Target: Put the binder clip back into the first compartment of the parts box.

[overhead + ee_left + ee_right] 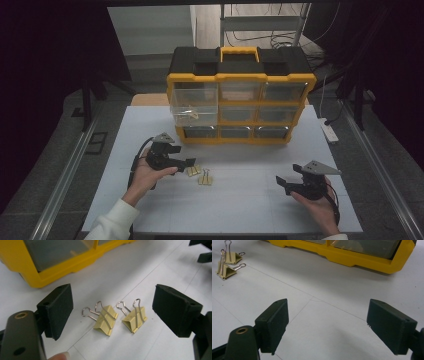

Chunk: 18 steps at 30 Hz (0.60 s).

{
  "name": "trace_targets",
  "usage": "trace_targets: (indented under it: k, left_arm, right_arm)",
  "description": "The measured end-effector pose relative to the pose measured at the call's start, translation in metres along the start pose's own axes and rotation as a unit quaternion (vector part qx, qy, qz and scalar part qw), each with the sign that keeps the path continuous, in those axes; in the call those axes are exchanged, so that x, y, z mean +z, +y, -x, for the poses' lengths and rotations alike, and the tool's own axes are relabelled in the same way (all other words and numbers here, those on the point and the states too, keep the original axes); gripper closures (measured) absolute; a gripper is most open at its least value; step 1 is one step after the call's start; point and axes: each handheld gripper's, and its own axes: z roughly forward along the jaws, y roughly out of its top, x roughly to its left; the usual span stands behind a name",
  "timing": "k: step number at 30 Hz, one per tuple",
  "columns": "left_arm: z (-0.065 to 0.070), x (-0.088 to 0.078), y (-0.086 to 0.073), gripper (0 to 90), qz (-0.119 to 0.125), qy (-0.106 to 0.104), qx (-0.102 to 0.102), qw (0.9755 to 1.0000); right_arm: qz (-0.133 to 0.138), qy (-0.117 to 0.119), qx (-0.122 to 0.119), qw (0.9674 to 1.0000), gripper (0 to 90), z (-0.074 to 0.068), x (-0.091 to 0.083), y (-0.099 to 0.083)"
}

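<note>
Two yellow binder clips with silver wire handles lie side by side on the white table, one (106,320) (193,171) beside the other (135,318) (205,179). My left gripper (112,312) (190,164) is open just short of them; both clips lie between its black pads, untouched. My right gripper (337,322) (281,184) is open over bare table at the right, with nothing between its pads. From there the clips (227,262) lie far off at the upper left.
A yellow and black drawer organizer (241,75) (50,277) (352,257) stands at the back of the white table (240,210). Its upper left clear drawer (195,107) is pulled out with a small item inside. A white power strip (329,131) lies at the right edge.
</note>
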Motion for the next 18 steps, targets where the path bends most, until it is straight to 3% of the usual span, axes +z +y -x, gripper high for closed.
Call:
trace_targets:
  k: [11, 18]
  left_arm:
    - [-0.010, 0.024, 0.000, 18.6, -0.040, -0.008, -0.007, 0.9991]
    - [-0.013, 0.031, -0.002, 22.2, -0.052, 0.002, -0.013, 0.9986]
  right_arm:
    - [0.000, 0.000, 0.001, 1.0000, 17.9, 0.001, 0.000, 0.000]
    - [0.002, -0.001, 0.002, 1.0000, 17.9, 0.002, -0.001, 0.000]
